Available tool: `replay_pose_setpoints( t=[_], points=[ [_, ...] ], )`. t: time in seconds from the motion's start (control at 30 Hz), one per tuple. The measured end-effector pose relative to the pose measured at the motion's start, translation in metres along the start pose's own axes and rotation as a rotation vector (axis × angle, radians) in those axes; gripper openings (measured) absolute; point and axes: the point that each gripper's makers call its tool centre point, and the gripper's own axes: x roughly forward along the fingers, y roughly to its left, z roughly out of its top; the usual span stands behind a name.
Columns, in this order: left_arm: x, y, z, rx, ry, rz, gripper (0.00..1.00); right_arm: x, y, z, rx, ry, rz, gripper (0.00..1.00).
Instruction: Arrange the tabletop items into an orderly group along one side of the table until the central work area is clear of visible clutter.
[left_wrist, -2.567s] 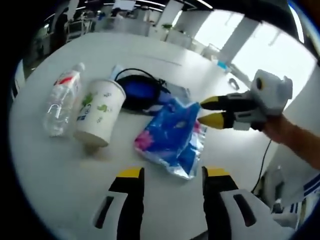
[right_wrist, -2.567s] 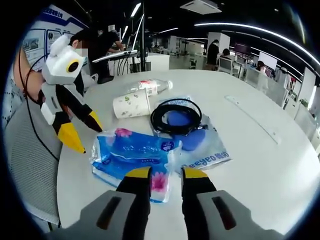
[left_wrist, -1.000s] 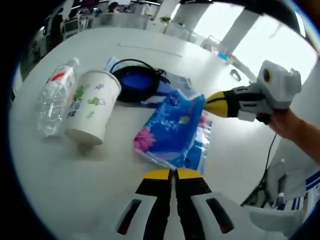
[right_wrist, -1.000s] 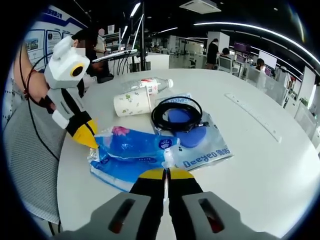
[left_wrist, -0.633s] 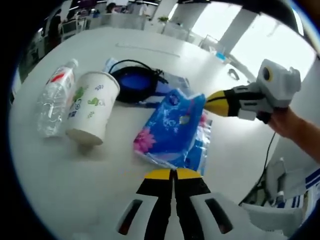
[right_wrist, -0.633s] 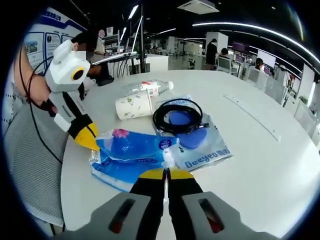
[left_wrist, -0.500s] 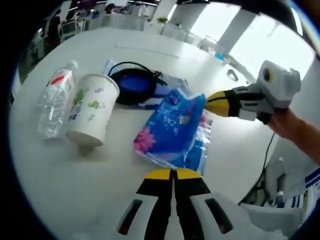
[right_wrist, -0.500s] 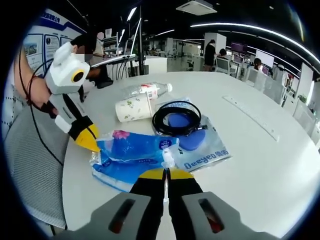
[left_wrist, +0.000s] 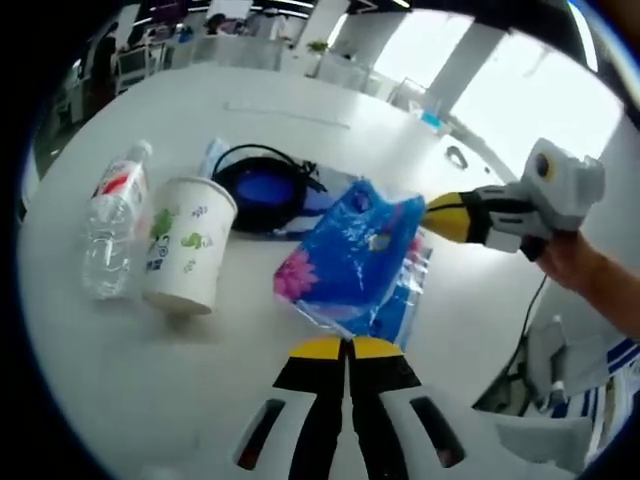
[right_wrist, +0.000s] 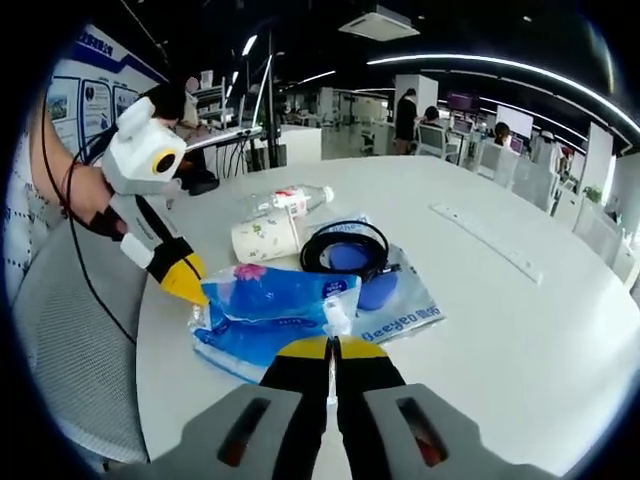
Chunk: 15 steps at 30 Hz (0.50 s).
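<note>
A blue tissue packet with pink flowers sits near the table's edge, one end tilted up. My left gripper is shut on its near edge, and in the right gripper view its yellow tip meets the packet's left end. My right gripper is shut on a white tab of the packet, and its tip touches the far corner. Behind lie a paper cup on its side, a clear water bottle and a black cable coil on a clear bag.
The round white table stretches bare to the right, with a long ruler lying on it. A grey mesh chair back stands at the table's left edge. A person's forearm holds the right gripper. Office desks fill the background.
Both grippers were open 2.6 s ago and have shut on the blue packet. Since then the packet's end has lifted slightly and both views have risen a little.
</note>
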Motion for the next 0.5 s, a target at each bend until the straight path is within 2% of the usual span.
replay_pose_setpoints(
  t=[0.23,0.5],
  points=[
    [-0.004,-0.004,0.009,0.026,-0.003,-0.023,0.00,-0.013,-0.001,0.006,0.016,-0.017,-0.035,0.00],
    [-0.009,-0.012,0.028,0.090,-0.001,-0.054,0.00,-0.030,-0.005,0.014,0.053,-0.045,-0.087,0.00]
  ],
)
